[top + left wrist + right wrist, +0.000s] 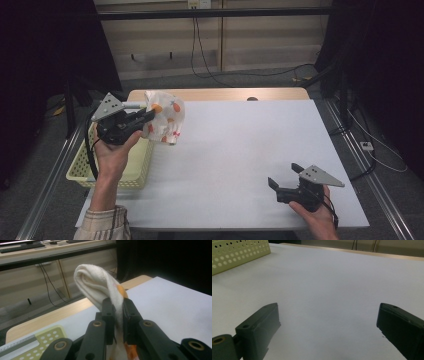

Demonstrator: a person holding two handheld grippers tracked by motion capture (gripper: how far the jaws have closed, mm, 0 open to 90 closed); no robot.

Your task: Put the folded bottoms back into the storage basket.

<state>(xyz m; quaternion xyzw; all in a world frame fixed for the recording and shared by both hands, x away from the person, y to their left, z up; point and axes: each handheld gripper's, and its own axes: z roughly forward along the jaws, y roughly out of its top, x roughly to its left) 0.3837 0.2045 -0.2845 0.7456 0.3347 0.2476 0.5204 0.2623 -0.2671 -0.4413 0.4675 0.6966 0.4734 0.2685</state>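
Note:
A white cloth with orange and red prints hangs in the air over the table's far left, bunched up. My left gripper is shut on it; in the left gripper view the cloth rises folded between the two black jaws, and the gripper pinches it tight. My right gripper rests low near the front right of the white table, open, with nothing between its fingers. In the right gripper view the gripper looks across bare tabletop.
A pale yellow perforated basket sits at the table's left edge, under my left hand; its corner appears at the upper left of the right gripper view. Cables hang on the wall behind the table.

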